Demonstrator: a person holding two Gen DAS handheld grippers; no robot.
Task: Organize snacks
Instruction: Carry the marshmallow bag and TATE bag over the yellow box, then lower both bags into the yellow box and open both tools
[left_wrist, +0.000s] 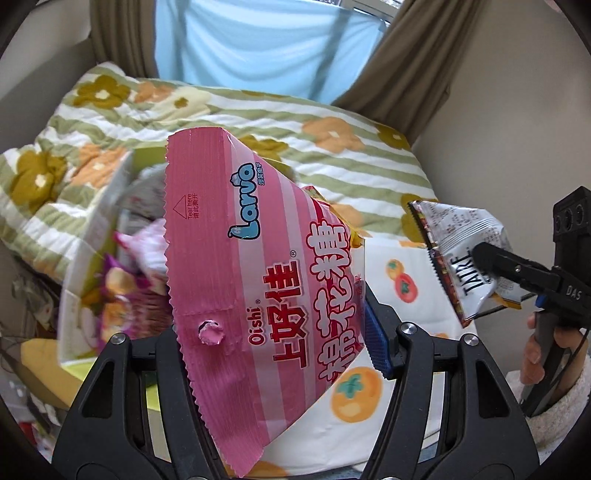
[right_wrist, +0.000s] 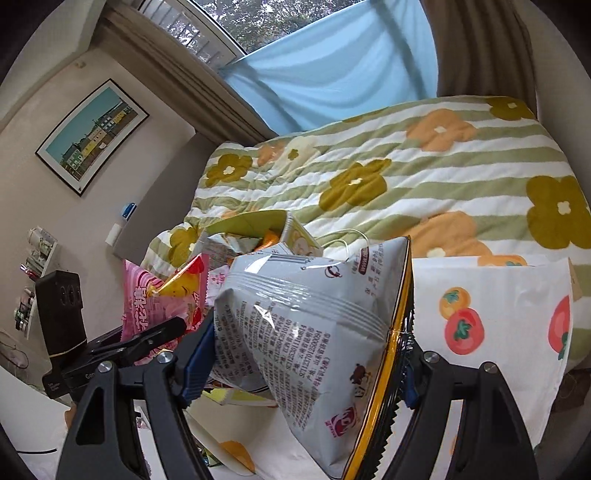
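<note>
Pink marshmallow bag hangs pinched in the left hand-held gripper, long axis running away from the camera, with the open snack box just to its left on the bed. The right hand-held gripper clamps a silver snack packet, farther from that box, which already holds several packets.

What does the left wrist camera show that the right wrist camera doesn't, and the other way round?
Only the left wrist view shows the Oishi print on the front of the pink marshmallow bag and the person's hand. Only the right wrist view shows the framed picture on the wall and the window. Both show the silver snack bag, the snack box, the flowered quilt and the blue curtain.
</note>
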